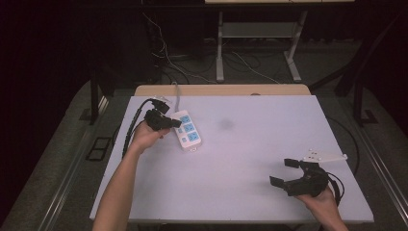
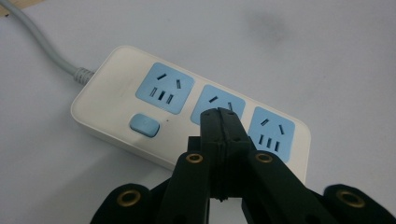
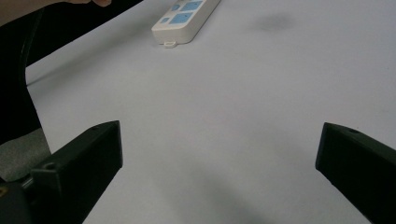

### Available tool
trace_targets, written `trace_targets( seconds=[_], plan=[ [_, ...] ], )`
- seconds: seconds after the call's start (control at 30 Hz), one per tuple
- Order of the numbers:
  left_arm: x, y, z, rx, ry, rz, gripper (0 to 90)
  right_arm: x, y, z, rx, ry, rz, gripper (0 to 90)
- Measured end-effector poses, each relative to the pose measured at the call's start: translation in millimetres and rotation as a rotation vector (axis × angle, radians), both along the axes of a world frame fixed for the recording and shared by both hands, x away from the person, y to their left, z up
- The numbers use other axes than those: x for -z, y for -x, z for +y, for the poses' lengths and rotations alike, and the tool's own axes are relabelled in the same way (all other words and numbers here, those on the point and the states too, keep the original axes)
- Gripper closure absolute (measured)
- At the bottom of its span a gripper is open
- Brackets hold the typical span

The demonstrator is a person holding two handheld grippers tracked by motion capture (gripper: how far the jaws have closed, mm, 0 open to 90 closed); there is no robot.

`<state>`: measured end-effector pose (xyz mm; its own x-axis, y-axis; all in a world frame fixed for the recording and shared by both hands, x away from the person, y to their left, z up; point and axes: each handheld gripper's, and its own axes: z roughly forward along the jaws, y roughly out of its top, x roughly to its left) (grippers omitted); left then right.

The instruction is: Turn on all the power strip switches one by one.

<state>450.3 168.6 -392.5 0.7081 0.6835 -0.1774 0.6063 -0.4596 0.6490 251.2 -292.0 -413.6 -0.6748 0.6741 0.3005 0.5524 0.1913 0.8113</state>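
The left hand-held gripper (image 2: 219, 114), jaws pressed together on nothing, hovers over the middle socket of the power strip (image 2: 187, 109) lying at the surface's (image 1: 250, 192) far left. Its blue switch (image 2: 144, 125) looks unpressed, so that probably remains. The right hand-held gripper (image 1: 284, 172) waits wide open and empty, well apart.

Dim lab: white table (image 1: 269, 192), loose floor cables (image 1: 240, 62), metal desk frame (image 1: 220, 53)

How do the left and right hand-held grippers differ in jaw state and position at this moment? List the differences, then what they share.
The left hand-held gripper has its jaws shut together; the right hand-held gripper has its jaws spread wide. The left one sits over the power strip at the table's far left, its tip over the middle socket; the right one sits at the near right, with bare table ahead. Both are black and held in a hand.
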Motion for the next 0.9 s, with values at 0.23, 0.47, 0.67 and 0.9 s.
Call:
trace_targets(
  seconds=[0.23, 0.47, 0.67, 0.9],
  plan=[
    [4.0, -2.1, 0.6, 0.002, -0.001, 0.008, 89.5, 0.2, -0.4, -0.6, -0.001, -0.001, -0.003, 0.5],
    [8.4, -3.4, -2.6, 0.004, -0.011, 0.011, 89.4, 0.1, 0.0, -0.5, -0.001, 0.000, -0.003, 0.5],
    [12.9, -3.8, -4.4, 0.008, -0.019, 0.023, 89.4, 0.2, -0.3, -0.7, -0.002, 0.001, -0.004, 0.5],
    [18.2, -4.5, -4.0, 0.000, -0.007, 0.032, 89.4, 0.4, -0.1, -0.5, -0.002, 0.003, -0.003, 0.5]
  ],
)
